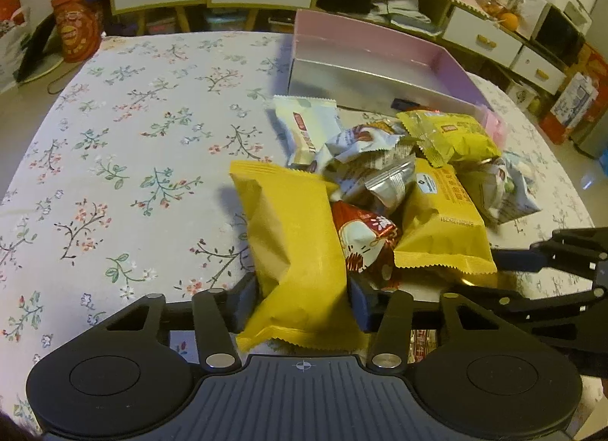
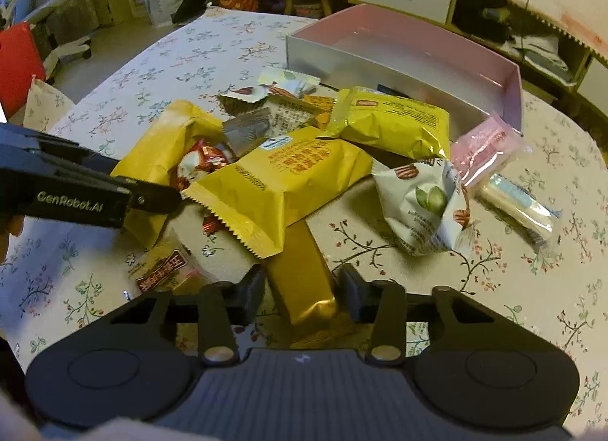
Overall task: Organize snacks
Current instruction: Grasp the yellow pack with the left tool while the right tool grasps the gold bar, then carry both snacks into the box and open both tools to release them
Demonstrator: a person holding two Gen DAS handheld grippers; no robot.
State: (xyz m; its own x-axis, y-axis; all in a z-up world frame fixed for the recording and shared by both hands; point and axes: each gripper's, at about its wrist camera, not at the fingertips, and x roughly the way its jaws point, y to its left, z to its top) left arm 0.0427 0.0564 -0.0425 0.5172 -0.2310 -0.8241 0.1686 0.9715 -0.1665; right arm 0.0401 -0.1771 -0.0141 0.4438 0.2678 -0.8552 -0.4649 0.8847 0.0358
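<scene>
Two hand-held grippers at work over one heap of snacks on a floral-cloth surface (image 1: pixel 133 137); pink box (image 1: pixel 380 49) beyond the heap looks nearly empty, so sorting appears barely begun and almost every packet is left to move.

Left wrist view. Left hand-held gripper (image 1: pixel 302 302): jaws drawn in against both sides of a long yellow packet (image 1: pixel 292 247), pinching it at its near end. Ahead of the jaws: red-and-white packet (image 1: pixel 366 247), orange-yellow packet (image 1: pixel 442 228), crumpled silver wrappers (image 1: pixel 376 175), white packet (image 1: pixel 307 125), lime-yellow packet (image 1: pixel 452 133). Right hand-held gripper (image 1: pixel 520 260) enters from the right edge, its tip beside the orange-yellow packet; what it grips is hidden here.

Right wrist view. Right hand-held gripper (image 2: pixel 302 291): jaws partly drawn in around a gold bar-shaped packet (image 2: pixel 304 281) that runs under the heap; pad contact cannot be told for certain, a gap seems to remain. Left hand-held gripper (image 2: pixel 152 198) enters from the left, against the yellow packet.

Shown only here: gold packet, white nut packet (image 2: pixel 421 205), pink packet (image 2: pixel 490 148), clear-wrapped pale bar (image 2: pixel 516 207), brown-lettered packet (image 2: pixel 163 270) near the left jaw.
</scene>
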